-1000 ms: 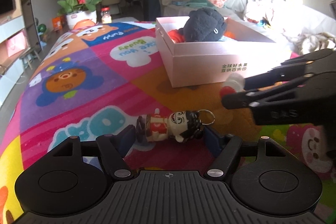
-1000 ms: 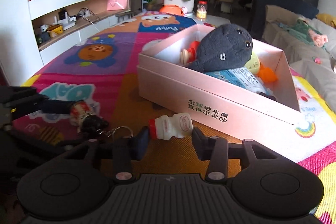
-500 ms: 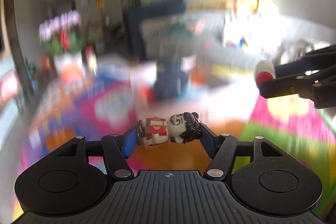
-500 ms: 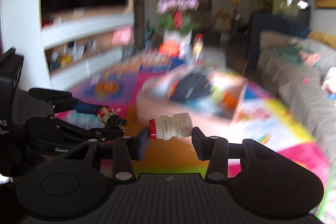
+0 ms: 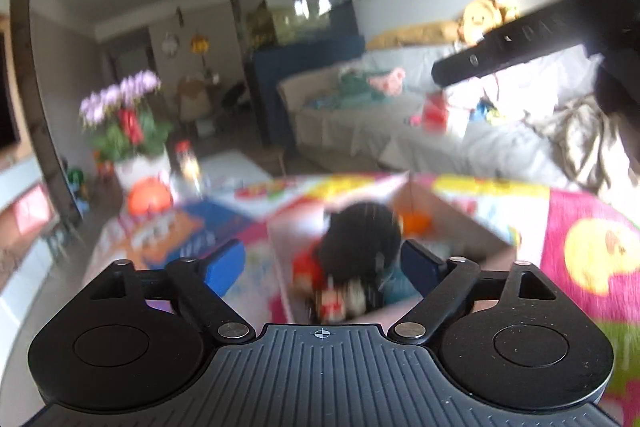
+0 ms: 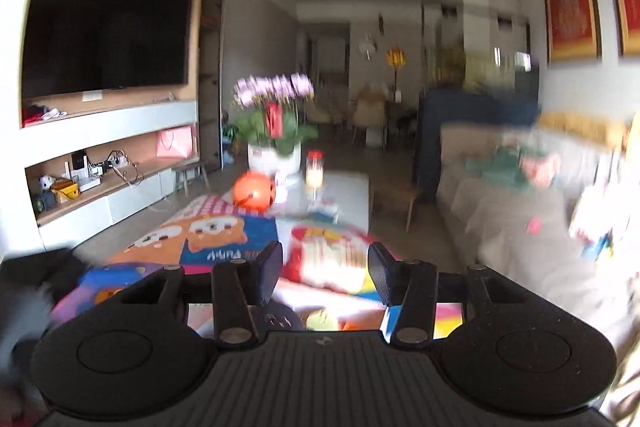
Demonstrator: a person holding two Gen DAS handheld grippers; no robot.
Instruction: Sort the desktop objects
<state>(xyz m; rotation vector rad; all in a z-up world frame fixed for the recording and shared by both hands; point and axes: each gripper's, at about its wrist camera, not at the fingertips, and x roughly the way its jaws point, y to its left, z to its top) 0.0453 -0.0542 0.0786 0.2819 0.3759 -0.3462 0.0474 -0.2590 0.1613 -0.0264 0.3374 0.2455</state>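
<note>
Over the box [image 5: 452, 223] on the patterned mat [image 5: 592, 239], I had the left gripper [image 5: 320, 265] with its jaws opening, blue pads wide apart and pressing on nothing. Below the gap, blurred by motion, the small doll [image 5: 340, 301] appeared inside the box, just beside the dark plush toy [image 5: 362, 241]; I could not tell whether it rested on the bottom or was in the air. Box walls were smeared, and its near edge was cut off by the gripper body. At the upper right of the left wrist view, a dark bar crossed in front of the sofa [image 5: 420, 123]; it was probably part of the other tool.

From the right wrist view, I saw the right gripper [image 6: 324, 273] with its jaws opening, and no object between the pads. The small bottle was not discernible in either view. Beneath the pads, only a dark shape and yellow and orange patches showed, too blurred to identify. Beyond stood a flowerpot [image 6: 274, 157] and an orange ball [image 6: 256, 191].
</note>
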